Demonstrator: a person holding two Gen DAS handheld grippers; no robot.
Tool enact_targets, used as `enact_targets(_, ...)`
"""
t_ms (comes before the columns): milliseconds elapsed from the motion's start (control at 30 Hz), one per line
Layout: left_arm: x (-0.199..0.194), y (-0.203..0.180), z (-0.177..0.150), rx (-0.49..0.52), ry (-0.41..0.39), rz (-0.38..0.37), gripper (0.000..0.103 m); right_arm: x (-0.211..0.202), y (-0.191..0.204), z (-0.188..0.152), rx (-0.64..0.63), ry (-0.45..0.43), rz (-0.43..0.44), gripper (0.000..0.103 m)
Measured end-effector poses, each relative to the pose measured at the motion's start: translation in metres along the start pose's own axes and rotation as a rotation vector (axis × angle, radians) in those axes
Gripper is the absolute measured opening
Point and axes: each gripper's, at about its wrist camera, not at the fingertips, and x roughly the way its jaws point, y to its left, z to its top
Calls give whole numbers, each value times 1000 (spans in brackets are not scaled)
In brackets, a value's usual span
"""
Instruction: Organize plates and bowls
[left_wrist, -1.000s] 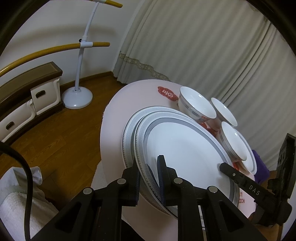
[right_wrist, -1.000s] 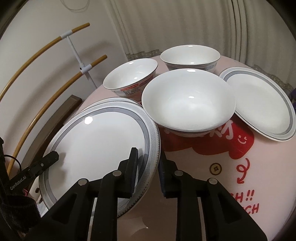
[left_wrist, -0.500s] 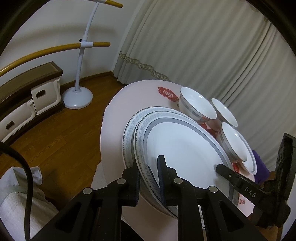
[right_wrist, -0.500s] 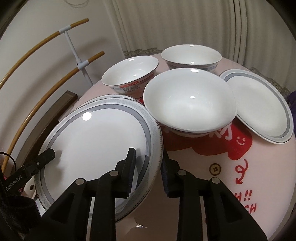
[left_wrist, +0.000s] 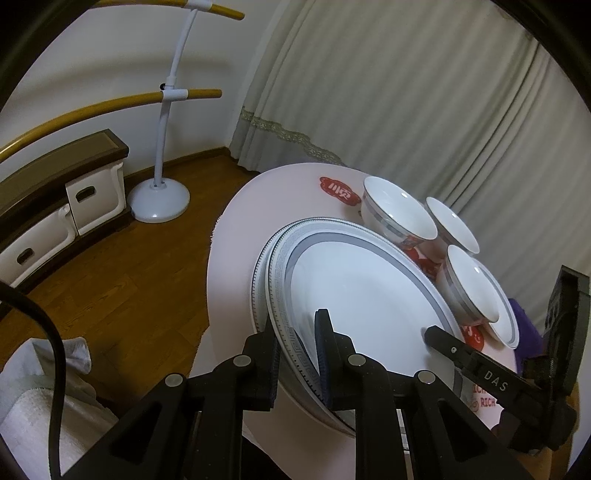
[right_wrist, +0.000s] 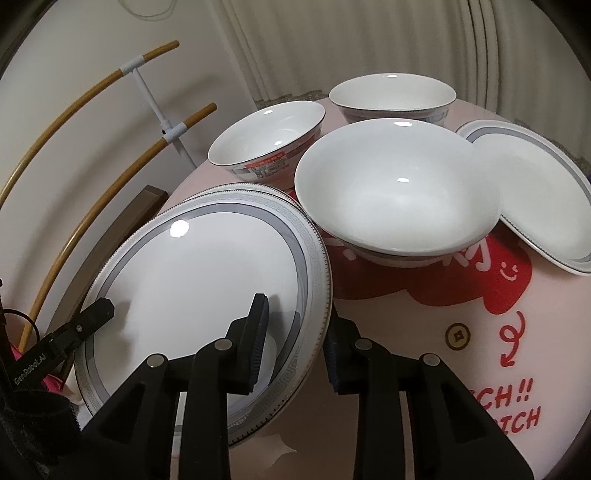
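Note:
A large grey-rimmed white plate (left_wrist: 362, 291) (right_wrist: 192, 280) lies on top of a second like plate (left_wrist: 260, 273) on the round pink table (left_wrist: 236, 236). My left gripper (left_wrist: 295, 354) is shut on its near rim. My right gripper (right_wrist: 295, 336) has its fingers either side of the opposite rim with a gap showing, so it is open. Three white bowls (right_wrist: 399, 188) (right_wrist: 267, 140) (right_wrist: 391, 98) stand beyond, and a smaller grey-rimmed plate (right_wrist: 539, 192) lies to their right.
A white floor stand with yellow bars (left_wrist: 162, 147) stands on the wooden floor to the left. A low cabinet with white drawers (left_wrist: 55, 206) runs along the wall. Curtains (left_wrist: 406, 92) hang behind the table. A white towel (left_wrist: 33, 417) lies at lower left.
My right gripper's fingers have spread wider around the plate rim and the right view has tilted and moved in a little. The left gripper and plate have barely moved.

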Motion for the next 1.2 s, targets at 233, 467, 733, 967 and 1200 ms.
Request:
enact_targets(233,0,-9,-1,46,-11,38,14,4,-1,-3,1,-13,14,29)
enact_targets(467,1,-19,-4,94,-18,85,15,4,0,-4,-16,-33,30,29)
enact_targets(733,1,-23,-3,108,-11,97,18,5,-14,-10,6,-47,111,26)
enact_targets(967,6,-27,-7,131,8,149,33,4,-19,-12,31,-49,157,23)
enact_targets(1200,15,-28,-10,118,22,129,32,3,-20,-14,28,-47,157,21)
